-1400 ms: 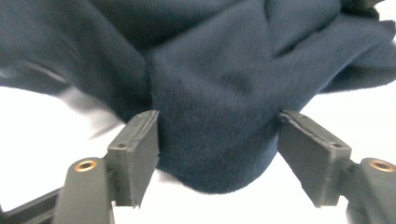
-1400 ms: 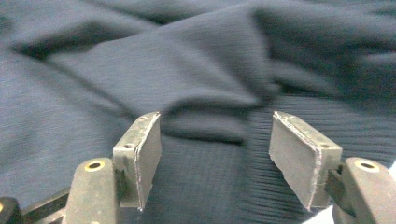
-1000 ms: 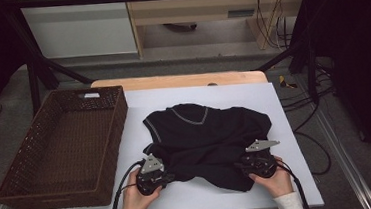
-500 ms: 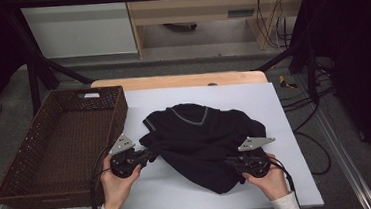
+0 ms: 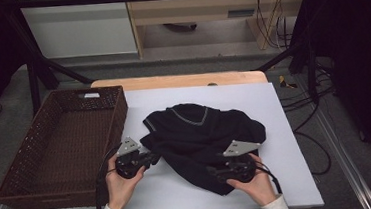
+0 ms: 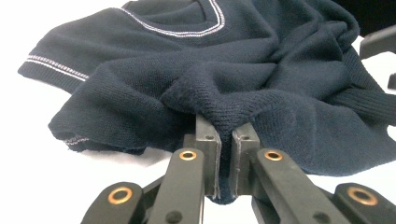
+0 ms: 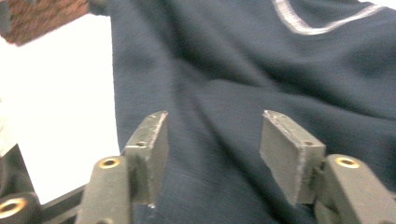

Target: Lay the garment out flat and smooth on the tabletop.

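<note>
Navy knitted wool, soft and limp: the dark V-neck sweater with pale trim at neck and cuff (image 5: 201, 138) lies crumpled in the middle of the white-topped bench (image 5: 289, 176), just beside the brown woven basket (image 5: 61, 144). It looks light, and will sag and stretch wherever it is lifted, so a grip on a doubled fold or a ribbed hem should hold better than one on a single layer.

The left gripper (image 5: 150, 160) has its fingers (image 6: 208, 144) pressed together on a ridge of cloth at the sweater's left edge; the knit bulges up over the pads. The right gripper (image 5: 216, 172) has just been opening: its fingers (image 7: 149, 144) stand spread over the cloth, with fabric lying between them but unpressed.

The high view gives the whole layout, including the basket and both hands. The left gripper view alone makes the pinch plain and shows the striped cuff (image 6: 51, 65); the right gripper view shows the gap between pads and knit.
</note>
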A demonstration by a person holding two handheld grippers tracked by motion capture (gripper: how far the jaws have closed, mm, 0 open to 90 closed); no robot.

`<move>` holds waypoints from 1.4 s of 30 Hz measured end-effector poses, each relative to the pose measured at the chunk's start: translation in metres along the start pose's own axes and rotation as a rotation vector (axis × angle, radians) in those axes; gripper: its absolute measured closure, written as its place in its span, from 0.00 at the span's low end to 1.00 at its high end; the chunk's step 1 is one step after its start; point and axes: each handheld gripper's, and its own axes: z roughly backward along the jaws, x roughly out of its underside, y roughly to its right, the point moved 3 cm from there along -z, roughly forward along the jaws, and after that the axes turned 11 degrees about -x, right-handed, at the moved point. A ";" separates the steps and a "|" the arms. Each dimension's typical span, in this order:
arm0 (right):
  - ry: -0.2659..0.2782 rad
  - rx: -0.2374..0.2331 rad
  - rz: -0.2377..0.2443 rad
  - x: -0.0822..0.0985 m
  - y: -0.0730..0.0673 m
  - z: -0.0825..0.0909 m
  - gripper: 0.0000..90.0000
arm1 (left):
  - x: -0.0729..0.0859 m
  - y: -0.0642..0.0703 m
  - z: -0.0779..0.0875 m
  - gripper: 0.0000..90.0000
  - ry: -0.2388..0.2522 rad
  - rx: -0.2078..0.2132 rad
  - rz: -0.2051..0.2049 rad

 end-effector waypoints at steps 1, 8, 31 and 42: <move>-0.025 -0.010 0.007 0.002 -0.004 -0.012 0.44 | 0.000 0.000 0.000 0.94 0.002 0.002 -0.008; -0.151 0.005 0.047 0.007 -0.011 -0.045 0.86 | 0.001 -0.003 -0.001 0.94 0.000 0.022 -0.013; -0.005 0.149 0.066 -0.011 0.013 -0.016 0.65 | 0.016 0.001 -0.027 0.93 -0.063 0.017 -0.033; -0.164 0.014 0.095 0.002 -0.021 -0.063 0.59 | 0.016 0.000 -0.026 0.93 -0.057 0.014 -0.029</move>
